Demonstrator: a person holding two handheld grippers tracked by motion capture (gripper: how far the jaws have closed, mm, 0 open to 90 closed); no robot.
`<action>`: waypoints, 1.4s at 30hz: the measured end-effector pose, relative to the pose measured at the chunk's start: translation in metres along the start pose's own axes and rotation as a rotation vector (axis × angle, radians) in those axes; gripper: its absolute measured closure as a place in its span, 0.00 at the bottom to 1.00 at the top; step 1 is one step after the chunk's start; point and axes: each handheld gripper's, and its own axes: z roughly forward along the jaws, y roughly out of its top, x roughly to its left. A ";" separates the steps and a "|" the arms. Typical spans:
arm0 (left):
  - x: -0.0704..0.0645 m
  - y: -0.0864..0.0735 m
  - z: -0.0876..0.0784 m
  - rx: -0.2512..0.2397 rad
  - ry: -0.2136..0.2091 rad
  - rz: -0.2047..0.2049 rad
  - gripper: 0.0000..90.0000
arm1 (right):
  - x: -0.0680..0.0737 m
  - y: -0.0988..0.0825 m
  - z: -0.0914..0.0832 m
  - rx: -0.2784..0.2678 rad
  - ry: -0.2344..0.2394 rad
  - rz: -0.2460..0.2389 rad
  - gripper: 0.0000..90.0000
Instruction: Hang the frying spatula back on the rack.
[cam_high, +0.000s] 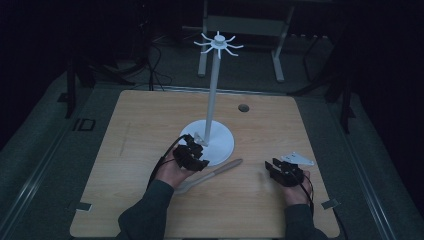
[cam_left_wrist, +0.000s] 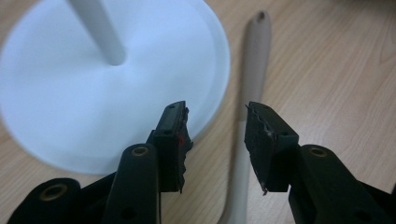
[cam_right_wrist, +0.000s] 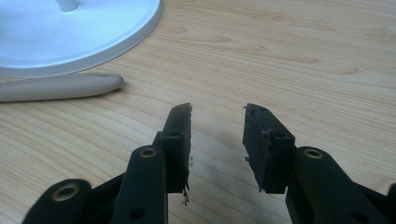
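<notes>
A white stand (cam_high: 215, 95) with a round base (cam_high: 222, 142) and hooked arms at its top rises from the middle of the wooden table (cam_high: 140, 120). A beige long-handled utensil (cam_high: 220, 168) lies just in front of the base. My left gripper (cam_high: 192, 156) hovers over the base edge and the utensil, open. In the left gripper view the utensil handle (cam_left_wrist: 252, 65) runs up between the jaws beside the base (cam_left_wrist: 70, 116); my left gripper (cam_left_wrist: 216, 109) holds nothing. My right gripper (cam_high: 275, 169) is open over bare wood at the right, seen open (cam_right_wrist: 217, 109) with the handle tip (cam_right_wrist: 65, 86) to its left.
A small dark hole (cam_high: 243, 108) sits in the table behind the stand. Metal frame legs (cam_high: 279, 50) and cables lie on the floor beyond the table. The base rim (cam_right_wrist: 93, 42) is at the upper left of the right gripper view.
</notes>
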 end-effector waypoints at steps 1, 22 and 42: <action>-0.001 0.001 0.003 0.013 -0.002 0.005 0.66 | 0.000 0.000 0.000 0.000 0.000 0.001 0.68; -0.016 0.014 0.054 0.227 -0.051 0.084 0.75 | -0.002 -0.001 0.000 -0.003 -0.003 0.011 0.67; -0.023 0.004 0.049 0.245 -0.018 0.153 0.84 | -0.004 -0.002 0.001 -0.008 -0.015 0.030 0.67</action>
